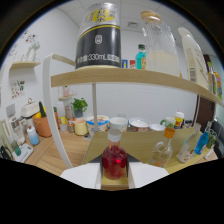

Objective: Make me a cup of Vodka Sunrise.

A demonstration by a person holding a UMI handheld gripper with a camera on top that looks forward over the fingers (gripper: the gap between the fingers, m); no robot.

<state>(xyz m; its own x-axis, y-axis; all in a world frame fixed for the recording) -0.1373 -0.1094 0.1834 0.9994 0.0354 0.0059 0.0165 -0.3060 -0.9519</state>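
A small round flask of red liquid (114, 162) with a pale neck stands on the wooden lower shelf (140, 142), directly between my two white fingers (82, 175). My gripper (114, 172) has closed in to the flask's width, and both finger edges meet its sides. The flask's base still sits on the wood. Just beyond the fingers to the right is a clear glass bottle with an orange cap (164, 149). Further right stand a white bottle (186, 147) and a blue bottle (202, 141).
The upper shelf board (125, 76) carries a black 330 mL can (98, 40), a teal bottle (141, 56), a lidded glass jar (161, 47) and a tall white bottle (192, 55). Cups and tubs (120, 124) line the back. A plant (78, 106) and an orange basket (43, 125) are at the left.
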